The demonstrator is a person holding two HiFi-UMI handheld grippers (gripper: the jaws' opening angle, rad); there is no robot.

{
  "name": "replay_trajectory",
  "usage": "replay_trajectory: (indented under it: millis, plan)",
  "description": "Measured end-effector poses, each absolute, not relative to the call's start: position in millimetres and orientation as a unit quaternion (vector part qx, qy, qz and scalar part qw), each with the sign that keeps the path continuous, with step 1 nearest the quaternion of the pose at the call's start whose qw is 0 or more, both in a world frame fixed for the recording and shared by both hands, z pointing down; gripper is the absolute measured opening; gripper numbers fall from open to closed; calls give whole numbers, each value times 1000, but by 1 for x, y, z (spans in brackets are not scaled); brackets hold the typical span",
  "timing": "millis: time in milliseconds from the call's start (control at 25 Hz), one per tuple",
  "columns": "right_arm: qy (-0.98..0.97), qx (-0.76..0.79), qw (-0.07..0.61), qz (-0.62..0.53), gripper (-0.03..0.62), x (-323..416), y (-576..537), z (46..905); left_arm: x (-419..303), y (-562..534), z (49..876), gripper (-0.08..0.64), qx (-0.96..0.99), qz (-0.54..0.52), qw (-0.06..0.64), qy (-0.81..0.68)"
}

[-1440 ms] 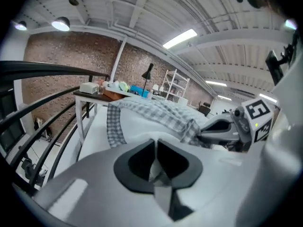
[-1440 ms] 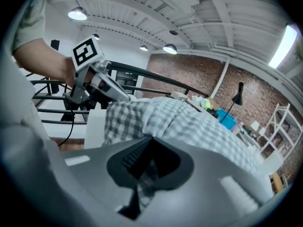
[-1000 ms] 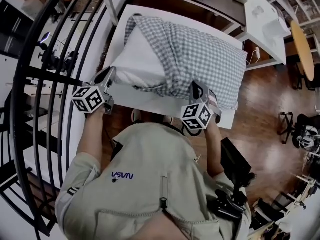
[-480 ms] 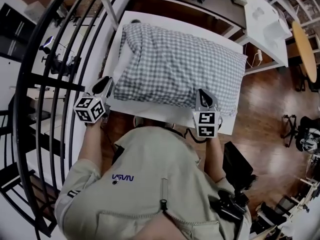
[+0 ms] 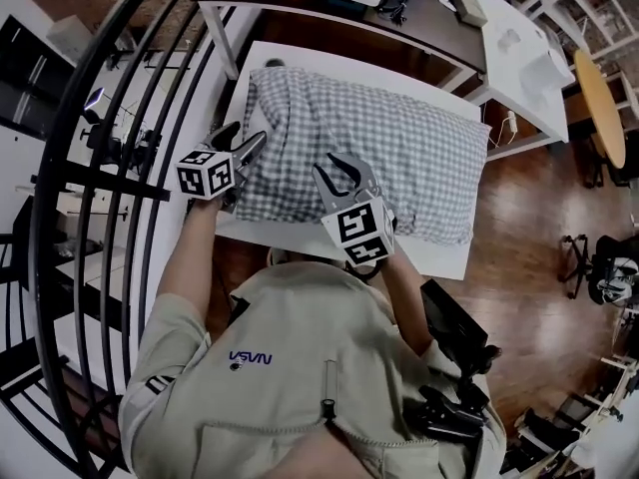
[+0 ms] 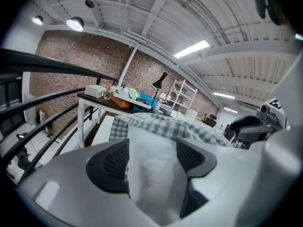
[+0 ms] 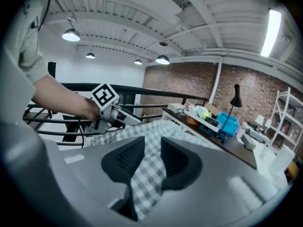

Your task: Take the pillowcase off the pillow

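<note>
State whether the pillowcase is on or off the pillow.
On: checked pillowcase covers nearly the whole pillow; only its white end shows in the left gripper view.

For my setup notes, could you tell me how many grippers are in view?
2. The left gripper is at the pillow's left end, the right gripper above the checked pillowcase near its front edge. Both have just been opening their jaws; neither grips the fabric seen between them.

Grey-and-white gingham check on the pillowcase (image 5: 379, 148); plain white on the pillow (image 6: 154, 174) and the table (image 5: 300, 236). Pale grey with black pads and black-on-white marker squares on left gripper (image 5: 248, 136) and right gripper (image 5: 325, 163). Brown wood on the floor (image 5: 539, 218) at 3 o'clock. Beige on the jacket (image 5: 300, 367) at 6 o'clock.
</note>
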State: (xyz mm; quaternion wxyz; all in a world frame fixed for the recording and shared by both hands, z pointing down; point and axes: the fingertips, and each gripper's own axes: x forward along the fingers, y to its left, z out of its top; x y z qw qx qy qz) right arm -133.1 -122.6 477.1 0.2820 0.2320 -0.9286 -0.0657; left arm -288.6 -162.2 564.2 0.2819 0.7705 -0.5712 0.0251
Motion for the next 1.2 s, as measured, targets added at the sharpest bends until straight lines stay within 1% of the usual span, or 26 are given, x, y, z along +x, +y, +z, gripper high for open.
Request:
replay_trajectory:
  millis: [80, 120, 160, 240, 320, 360, 440, 480, 560, 600, 680, 720, 760, 800, 880, 1000, 1120, 1200]
  plan:
    - [-927, 226, 291, -70, 107, -146, -124, 478, -277, -181, 573, 348, 781, 9, 319, -536]
    - [-926, 226, 294, -69, 107, -151, -125, 480, -271, -186, 578, 351, 786, 3, 338, -518]
    - [-925, 227, 297, -66, 107, -156, -126, 482, -266, -188, 581, 336, 790, -1, 351, -502]
    - [-922, 236, 300, -59, 107, -163, -130, 483, -258, -183, 581, 262, 800, 1, 355, -484]
    - [-921, 246, 300, -47, 107, -170, -139, 482, -248, -173, 574, 164, 811, 12, 329, -484]
    - [-922, 246, 298, -35, 108, -174, -143, 483, -243, -168, 569, 127, 816, 19, 310, -488]
    - [-924, 238, 298, -3, 165, -185, -149, 490, -230, -157, 559, 83, 824, 29, 274, -495]
    - [-924, 233, 302, 7, 178, -190, -151, 495, -223, -152, 553, 71, 827, 31, 260, -497]
    - [-921, 228, 316, 14, 181, -196, -156, 507, -213, -143, 541, 57, 833, 29, 235, -500]
    - [-918, 227, 325, 13, 176, -198, -157, 511, -210, -140, 536, 49, 835, 28, 224, -502]
    - [-912, 222, 345, 3, 125, -199, -160, 514, -210, -136, 528, 43, 834, 26, 206, -511]
    - [-909, 224, 352, -7, 95, -198, -164, 513, -212, -135, 526, 41, 831, 20, 202, -517]
    - [-906, 231, 355, -18, 40, -195, -169, 509, -216, -134, 524, 38, 828, 11, 200, -523]
    - [-902, 244, 356, -29, 17, -190, -175, 504, -219, -131, 522, 38, 826, 0, 200, -528]
    - [-890, 282, 356, -44, 12, -171, -192, 496, -223, -122, 518, 37, 822, -16, 197, -534]
    - [-857, 363, 362, -46, 11, -116, -234, 491, -229, -109, 511, 34, 817, -44, 196, -540]
    - [-824, 420, 380, -7, 11, -55, -269, 512, -235, -99, 517, 34, 807, -73, 214, -545]
    - [-818, 424, 388, 17, 12, -34, -268, 537, -230, -92, 531, 37, 807, -63, 230, -540]
